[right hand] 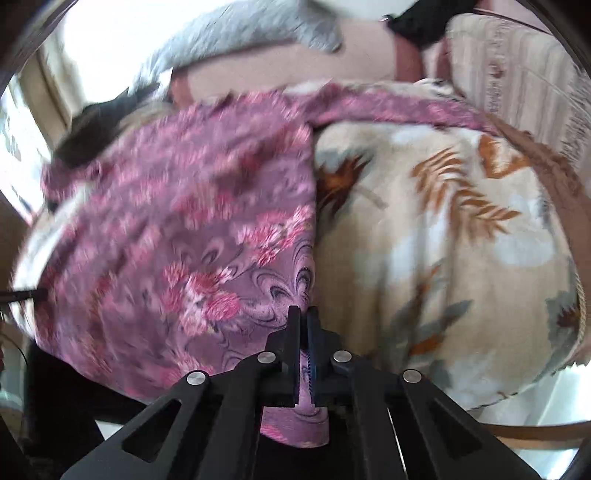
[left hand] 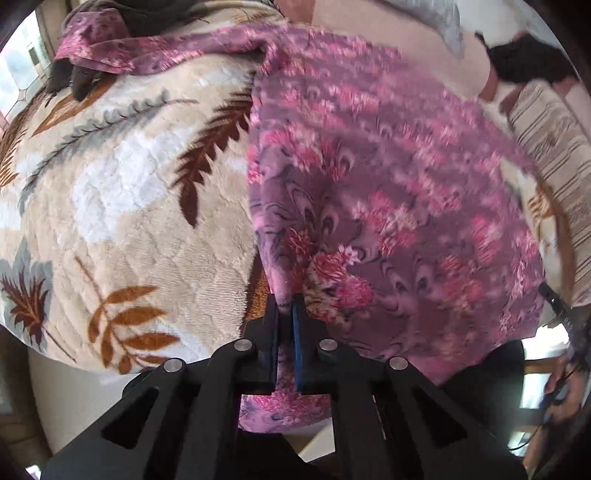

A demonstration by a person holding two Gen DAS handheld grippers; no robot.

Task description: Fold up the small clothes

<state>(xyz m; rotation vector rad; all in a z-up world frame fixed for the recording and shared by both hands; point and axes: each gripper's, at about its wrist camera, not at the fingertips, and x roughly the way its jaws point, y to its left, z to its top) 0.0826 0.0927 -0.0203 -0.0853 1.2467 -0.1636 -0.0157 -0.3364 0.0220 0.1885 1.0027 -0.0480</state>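
A purple garment with a pink flower print [left hand: 369,192] lies spread over a cream leaf-patterned blanket [left hand: 122,192]. My left gripper [left hand: 286,302] is shut on the garment's near left corner, with cloth pinched between the fingers. In the right wrist view the same garment [right hand: 192,229] fills the left half, blurred. My right gripper [right hand: 303,312] is shut on its near right corner, and a strip of cloth hangs down between the fingers. The garment's far strip [right hand: 388,103] trails across the blanket [right hand: 443,240].
A dark cloth [left hand: 85,77] lies at the blanket's far left. A striped cushion [left hand: 554,147] sits at the right, and it also shows in the right wrist view [right hand: 517,74]. A grey cloth [right hand: 236,40] and a black item [right hand: 421,18] lie beyond the blanket.
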